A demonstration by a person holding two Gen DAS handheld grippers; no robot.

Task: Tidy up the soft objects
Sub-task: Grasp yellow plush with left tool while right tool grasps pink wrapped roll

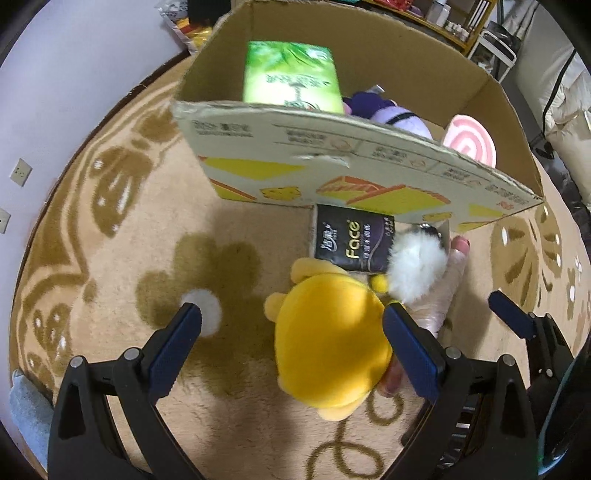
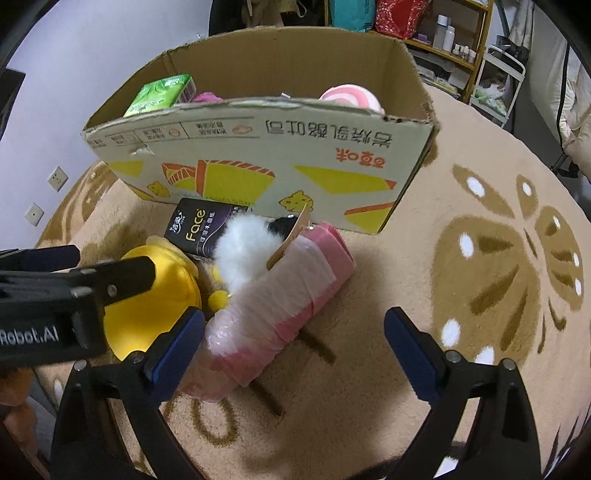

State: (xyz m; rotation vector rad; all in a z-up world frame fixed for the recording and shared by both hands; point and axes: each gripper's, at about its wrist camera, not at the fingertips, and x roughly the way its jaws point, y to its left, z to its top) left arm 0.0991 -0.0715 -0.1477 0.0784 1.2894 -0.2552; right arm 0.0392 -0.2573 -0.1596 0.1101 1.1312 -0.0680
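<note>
A yellow plush toy (image 1: pixel 328 343) lies on the rug between the open fingers of my left gripper (image 1: pixel 291 332); it also shows in the right wrist view (image 2: pixel 155 299). A white fluffy toy (image 1: pixel 413 262) (image 2: pixel 247 251), a black Face tissue pack (image 1: pixel 351 240) (image 2: pixel 201 227) and a pink roll of bags (image 2: pixel 280 295) lie in front of the cardboard box (image 1: pixel 332 155) (image 2: pixel 258 147). My right gripper (image 2: pixel 293 325) is open and empty, with the pink roll by its left finger. The box holds a green tissue pack (image 1: pixel 291 74), a purple plush (image 1: pixel 391 114) and a pink swirl cushion (image 1: pixel 469 140).
A beige rug with brown flower patterns (image 2: pixel 498 258) covers the floor. A white wall with sockets (image 1: pixel 20 171) stands at left. Shelves with bottles (image 2: pixel 447 33) and a white rack (image 2: pixel 498 74) stand behind the box.
</note>
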